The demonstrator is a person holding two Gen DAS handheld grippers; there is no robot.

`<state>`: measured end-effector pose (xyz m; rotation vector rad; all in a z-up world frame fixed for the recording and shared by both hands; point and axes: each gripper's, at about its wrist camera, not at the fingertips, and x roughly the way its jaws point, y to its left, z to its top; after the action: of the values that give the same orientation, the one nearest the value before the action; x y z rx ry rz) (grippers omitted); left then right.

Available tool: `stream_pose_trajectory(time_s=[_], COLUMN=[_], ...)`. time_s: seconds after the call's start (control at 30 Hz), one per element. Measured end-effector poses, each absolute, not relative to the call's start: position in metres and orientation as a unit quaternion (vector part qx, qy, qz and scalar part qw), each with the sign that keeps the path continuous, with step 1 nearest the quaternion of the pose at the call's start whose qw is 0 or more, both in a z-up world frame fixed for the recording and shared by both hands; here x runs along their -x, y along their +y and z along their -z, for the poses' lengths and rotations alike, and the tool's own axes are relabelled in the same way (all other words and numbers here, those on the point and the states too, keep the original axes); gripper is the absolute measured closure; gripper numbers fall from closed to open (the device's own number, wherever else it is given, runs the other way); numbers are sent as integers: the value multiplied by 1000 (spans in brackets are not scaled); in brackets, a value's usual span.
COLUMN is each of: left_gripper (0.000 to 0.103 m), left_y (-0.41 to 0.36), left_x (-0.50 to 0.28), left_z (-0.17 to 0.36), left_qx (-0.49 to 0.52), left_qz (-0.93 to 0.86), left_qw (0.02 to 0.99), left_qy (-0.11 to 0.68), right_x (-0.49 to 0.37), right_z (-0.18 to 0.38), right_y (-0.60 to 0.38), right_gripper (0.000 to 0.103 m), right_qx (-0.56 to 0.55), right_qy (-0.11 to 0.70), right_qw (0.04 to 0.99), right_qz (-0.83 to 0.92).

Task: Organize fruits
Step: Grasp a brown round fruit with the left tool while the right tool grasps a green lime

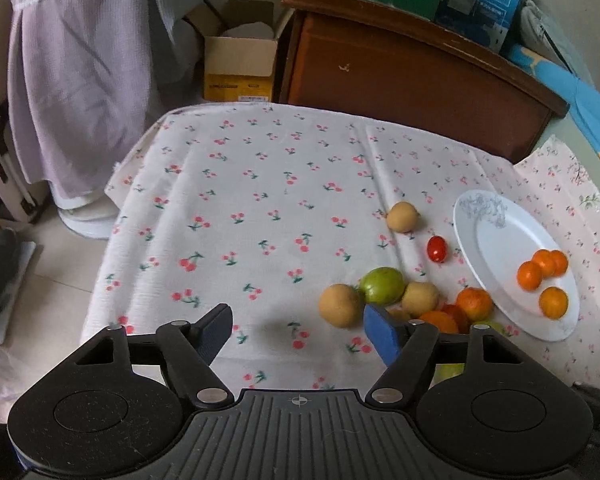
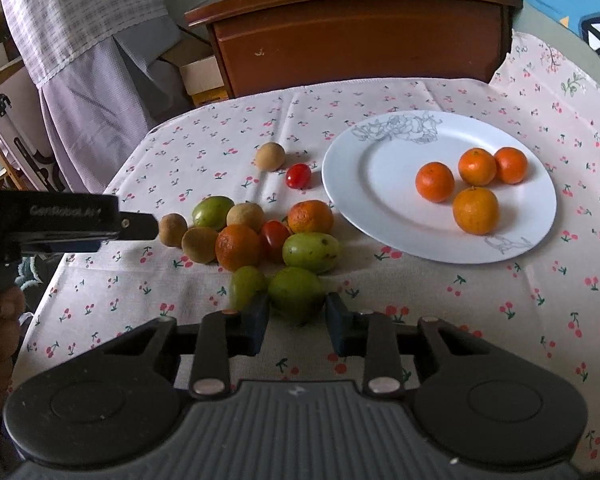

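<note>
On the cherry-print tablecloth (image 2: 460,320) lies a pile of fruit: green ones, brown round ones, two oranges and a cherry tomato. My right gripper (image 2: 297,322) is shut on the nearest green fruit (image 2: 296,292), with a pad against each of its sides. To the right, a white plate (image 2: 364,184) holds several small oranges (image 2: 475,210). My left gripper (image 1: 300,332) is open over bare cloth, its right finger just beside a brown fruit (image 1: 340,305). The right wrist view shows that left gripper (image 2: 138,227) at the pile's left edge. In the left wrist view the plate (image 1: 496,240) is at the right.
A lone brown fruit (image 2: 270,156) and a cherry tomato (image 2: 298,175) lie behind the pile. A brown wooden cabinet (image 2: 356,40) stands behind the table. Beside it are a cardboard box (image 1: 238,64) and hanging cloth (image 1: 80,80). A hand (image 2: 0,320) is at the left edge.
</note>
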<state>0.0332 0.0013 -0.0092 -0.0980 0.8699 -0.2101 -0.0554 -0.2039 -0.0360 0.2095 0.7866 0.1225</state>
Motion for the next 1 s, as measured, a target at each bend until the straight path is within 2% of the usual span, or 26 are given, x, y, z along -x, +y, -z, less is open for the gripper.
stream_pose_trajectory(time_s=[0.3, 0.5, 0.57, 0.7, 1.0], left_gripper=[43, 51, 64, 79, 81], left_y=[-6, -14, -18, -25, -28], left_x=[-45, -48, -48, -47, -42], left_z=[23, 26, 27, 27, 22], left_qx=[69, 50, 39, 33, 17], left_qz=[103, 103, 110, 127, 122], left_qw=[895, 902, 902, 900, 902], left_qy=[429, 417, 415, 415, 414], right_x=[56, 56, 57, 57, 56], right_z=[36, 37, 37, 37, 35], right_y=[-204, -204, -204, -204, -207], right_gripper=[72, 72, 72, 72, 73], right_qx=[-104, -109, -109, -110, -121], right_qy=[382, 382, 381, 381, 384], right_qw=[916, 916, 916, 916, 914], right_qz=[-59, -57, -57, -56, -51])
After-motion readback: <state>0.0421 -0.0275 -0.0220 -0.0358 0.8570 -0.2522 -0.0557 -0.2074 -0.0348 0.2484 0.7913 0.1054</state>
